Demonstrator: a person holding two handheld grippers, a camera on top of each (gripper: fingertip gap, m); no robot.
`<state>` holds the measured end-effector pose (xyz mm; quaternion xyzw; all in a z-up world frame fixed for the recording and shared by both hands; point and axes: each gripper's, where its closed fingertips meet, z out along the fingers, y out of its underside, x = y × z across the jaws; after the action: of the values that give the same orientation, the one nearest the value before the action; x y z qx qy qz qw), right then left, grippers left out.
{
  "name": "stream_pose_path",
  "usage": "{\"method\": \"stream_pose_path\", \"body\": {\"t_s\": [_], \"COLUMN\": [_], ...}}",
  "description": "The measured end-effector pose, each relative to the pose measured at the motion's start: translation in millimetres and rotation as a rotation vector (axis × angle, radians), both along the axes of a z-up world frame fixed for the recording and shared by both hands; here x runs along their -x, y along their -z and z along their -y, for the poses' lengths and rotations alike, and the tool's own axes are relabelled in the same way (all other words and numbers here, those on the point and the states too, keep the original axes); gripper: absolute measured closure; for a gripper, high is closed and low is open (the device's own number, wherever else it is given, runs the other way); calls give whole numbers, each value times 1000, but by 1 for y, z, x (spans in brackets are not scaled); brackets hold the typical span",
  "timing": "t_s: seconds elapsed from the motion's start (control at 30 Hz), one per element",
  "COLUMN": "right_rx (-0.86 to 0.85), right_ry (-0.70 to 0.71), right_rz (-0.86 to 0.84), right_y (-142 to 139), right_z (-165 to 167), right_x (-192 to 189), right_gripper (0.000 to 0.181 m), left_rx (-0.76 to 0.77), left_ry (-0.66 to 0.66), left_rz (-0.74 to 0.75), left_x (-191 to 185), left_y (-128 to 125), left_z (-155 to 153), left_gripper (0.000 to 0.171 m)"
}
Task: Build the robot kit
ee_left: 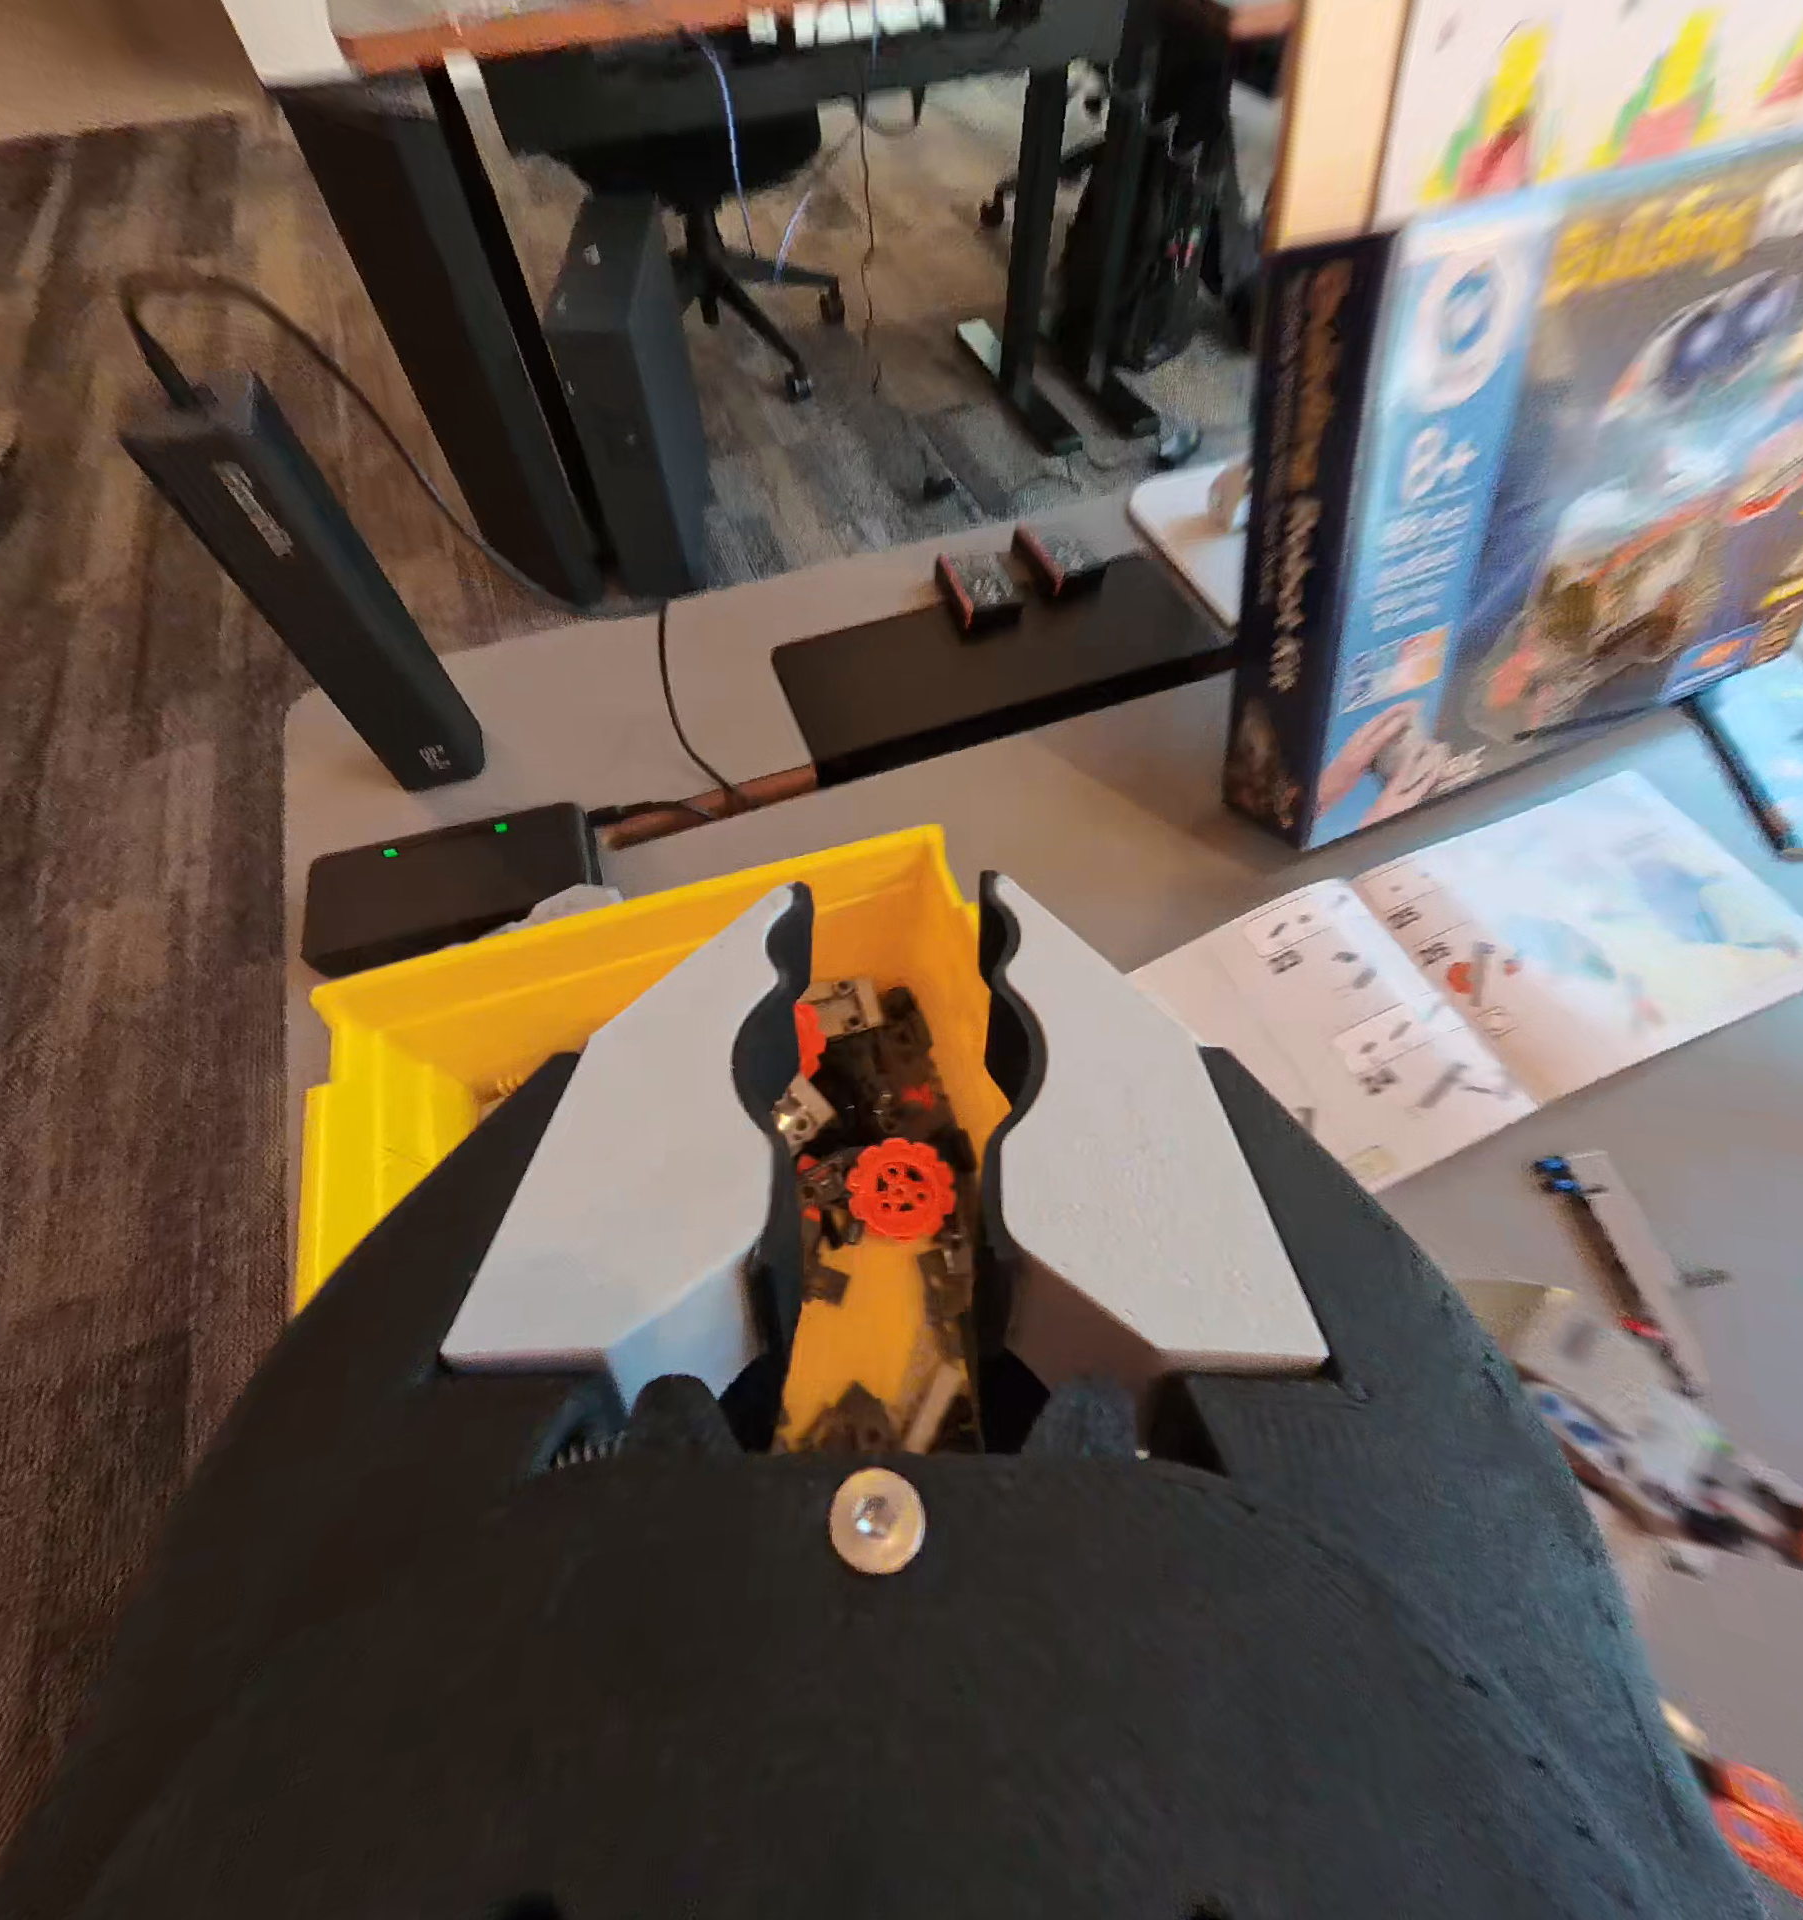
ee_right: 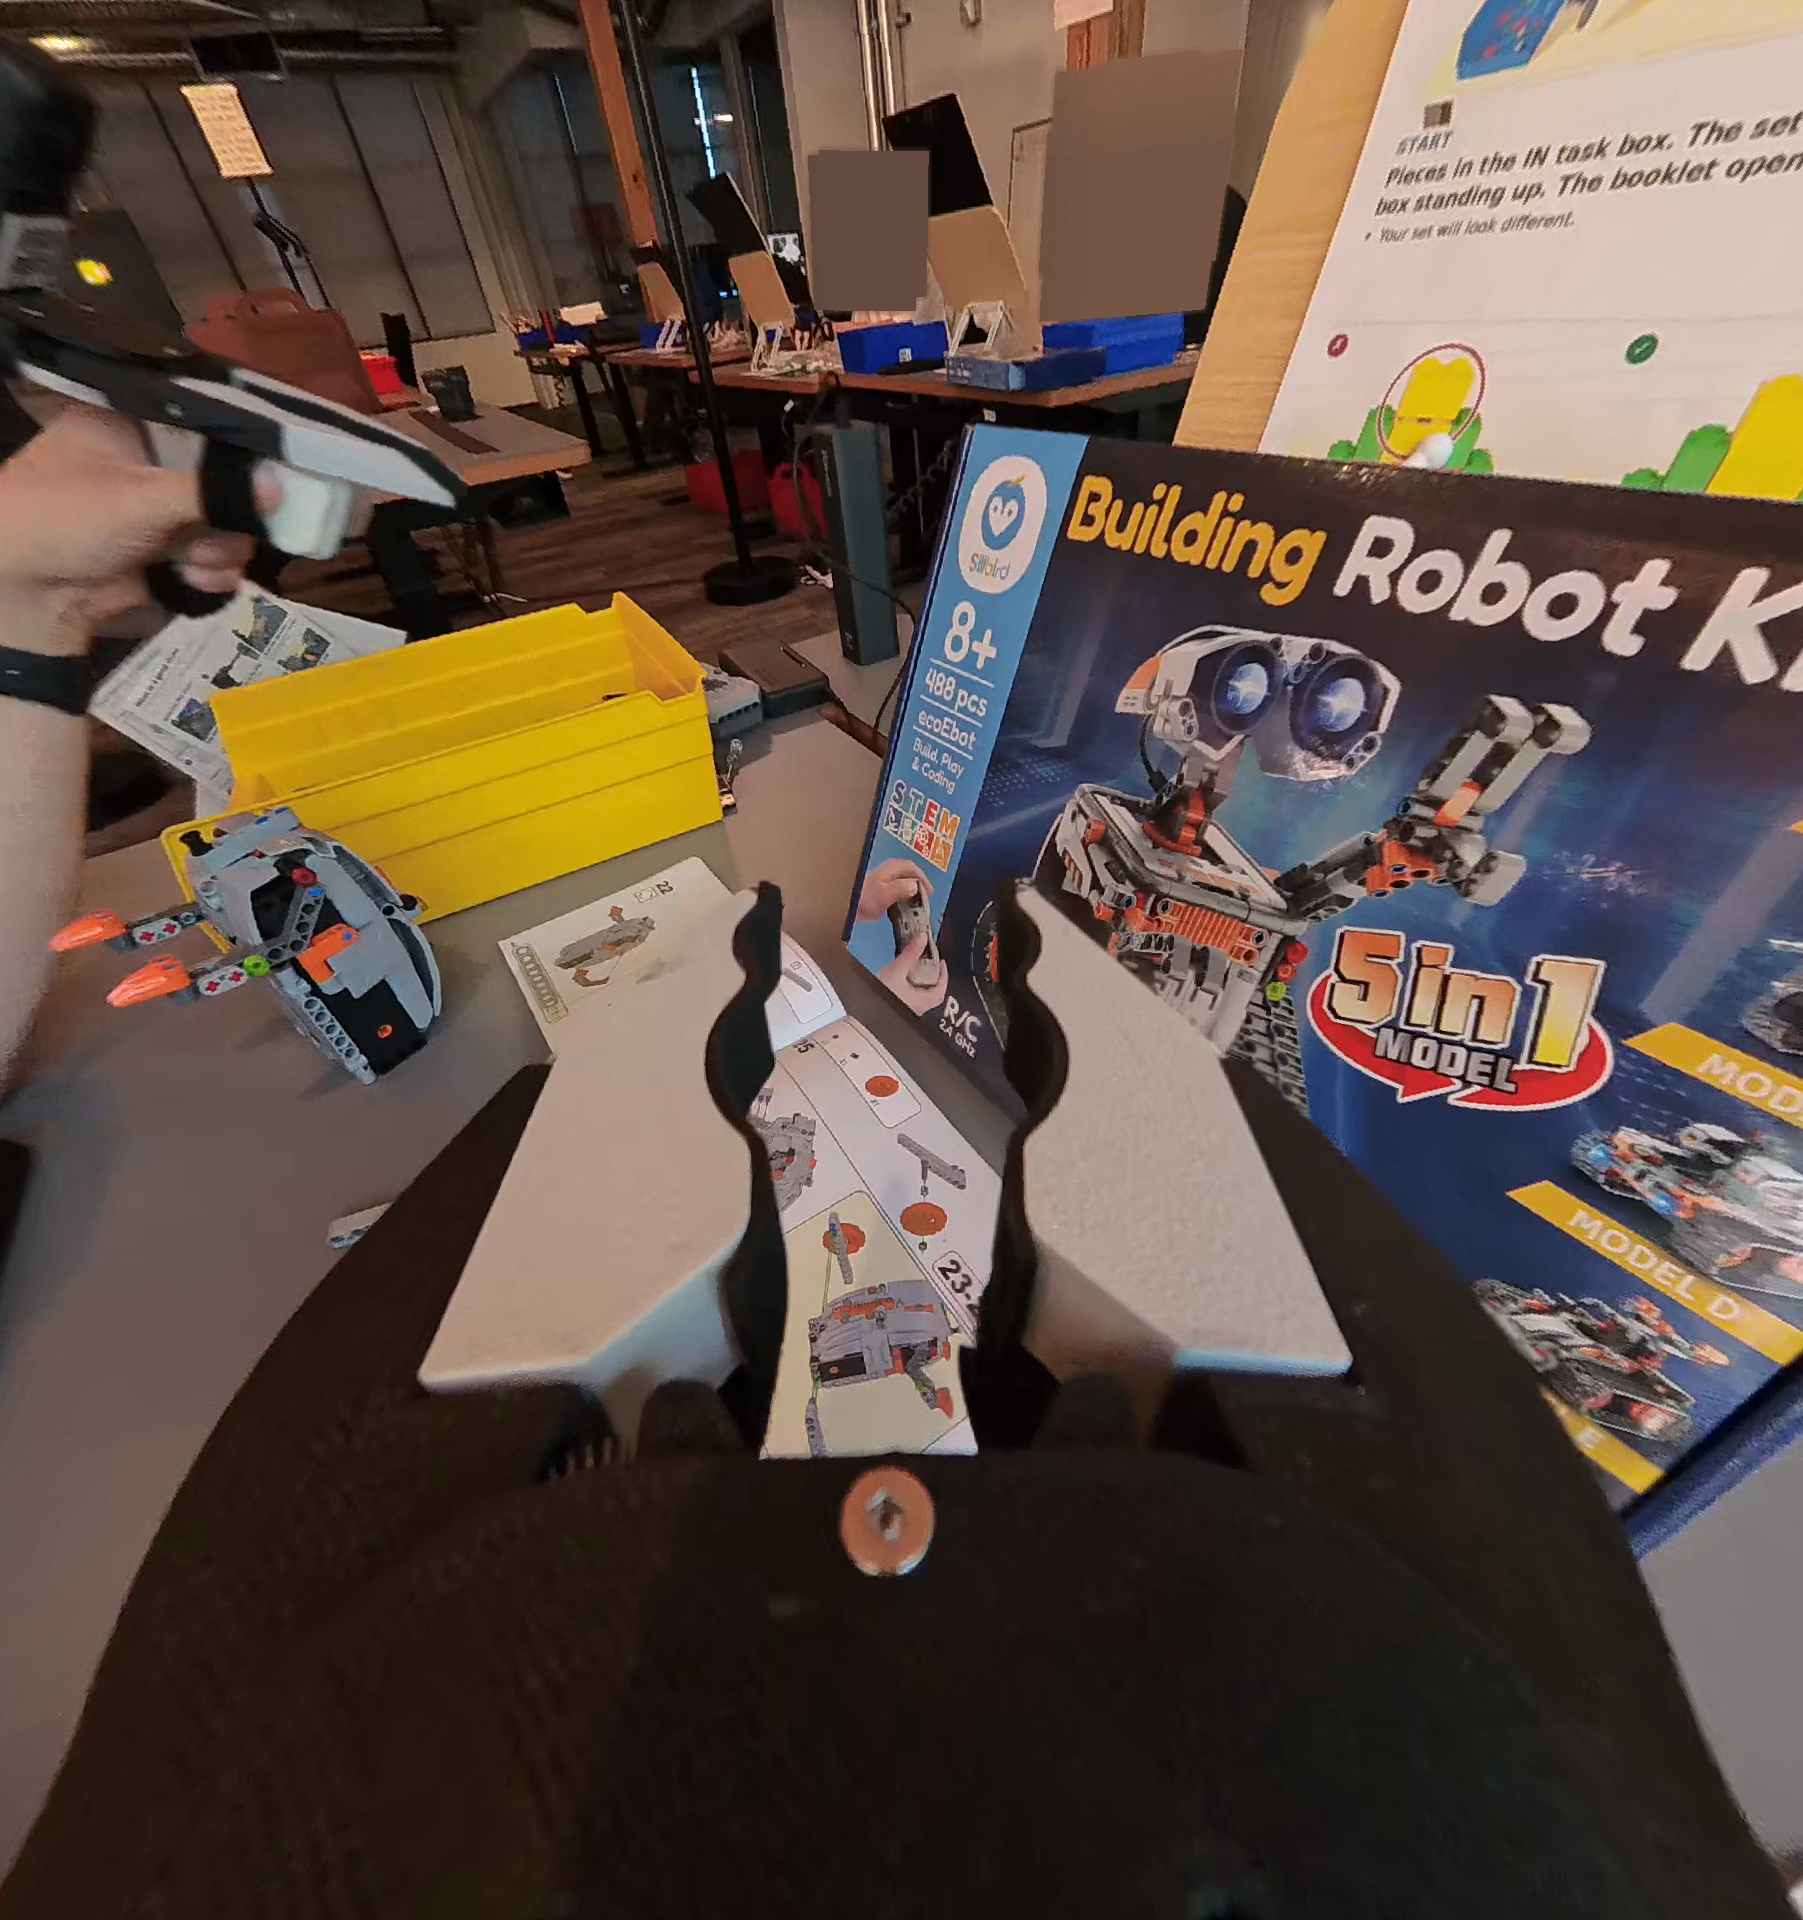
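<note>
My left gripper is open and empty, held above a yellow bin that holds several small black, grey and red building pieces, among them a red gear. My right gripper is open and empty, held above an open instruction booklet on the grey table. A part-built grey, black and orange model lies left of the booklet, in front of the yellow bin. The left gripper, held by a hand, shows over the bin in the right wrist view.
A large blue kit box stands upright right of the booklet, with a printed board behind it. A black charger box with green lights, a black bar-shaped device and a black pad lie at the table's far edge. The gap from one gripper's tips to the other's is roughly 40 cm.
</note>
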<state>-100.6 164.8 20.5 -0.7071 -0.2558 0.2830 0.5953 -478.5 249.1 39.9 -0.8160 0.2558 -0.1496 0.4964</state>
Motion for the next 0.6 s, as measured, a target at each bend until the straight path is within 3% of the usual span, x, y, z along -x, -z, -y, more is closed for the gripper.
{"method": "stream_pose_path", "body": {"t_s": [0.1,0.23,0.37,0.6], "right_rx": [12,28,74,162], "right_ry": [8,7,-20,-43], "right_rz": [29,75,62,53], "right_y": [9,19,26,40], "right_z": [-5,-8,-7,-8], "right_x": [2,3,3,-4], "right_gripper": [141,141,140,142], "left_rx": [95,245,259,215], "left_ry": [-11,-27,-6,17], "left_rz": [-45,-111,-193,-460], "left_x": [9,15,15,18], "left_y": [53,120,147,172], "left_z": [-36,-56,-62,-63], "left_gripper": [134,124,113,130]}}
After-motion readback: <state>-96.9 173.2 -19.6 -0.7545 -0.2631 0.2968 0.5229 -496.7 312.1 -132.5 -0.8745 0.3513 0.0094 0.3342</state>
